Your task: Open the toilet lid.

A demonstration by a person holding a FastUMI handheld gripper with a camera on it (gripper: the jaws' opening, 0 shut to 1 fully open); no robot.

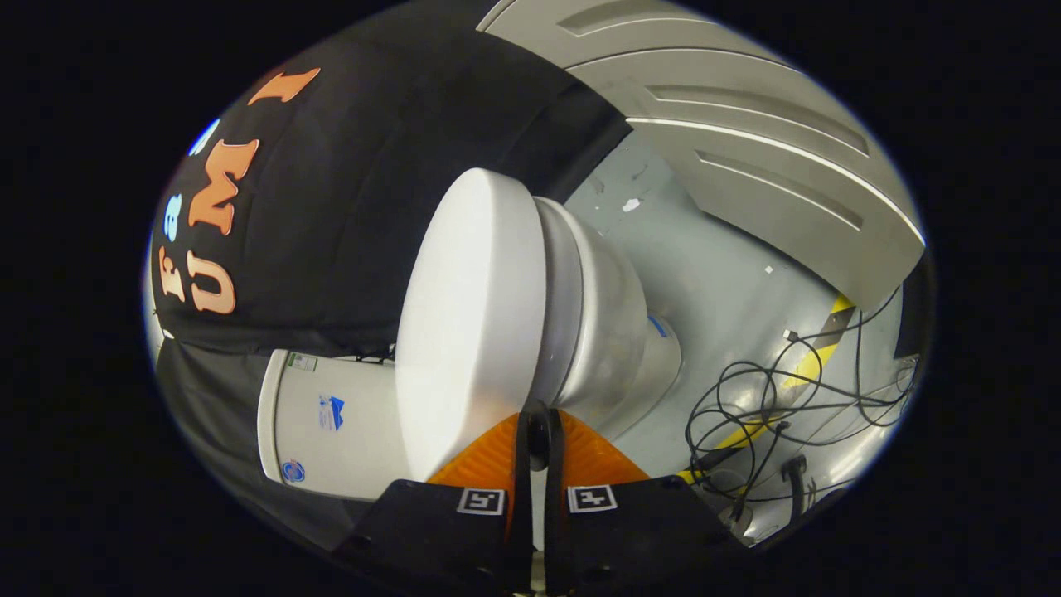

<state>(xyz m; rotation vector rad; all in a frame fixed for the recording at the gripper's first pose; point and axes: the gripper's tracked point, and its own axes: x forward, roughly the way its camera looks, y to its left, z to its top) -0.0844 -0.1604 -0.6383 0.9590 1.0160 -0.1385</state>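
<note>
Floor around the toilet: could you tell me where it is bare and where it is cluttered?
Bare grey floor lies between the toilet bowl and the grey panel. Crowded: tangled black cables over the yellow stripe. The gripper, fingers nearly together, is at the lid edge.

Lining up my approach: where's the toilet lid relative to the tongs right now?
In the gripper view, the toilet lid sits just ahead of the nearly closed tongs, lying down on the bowl, with the tank beyond it.

I'm in a mock bathroom booth: toilet point(530, 315) on grey floor point(721, 282), loose cables point(787, 406) beside it.
</note>
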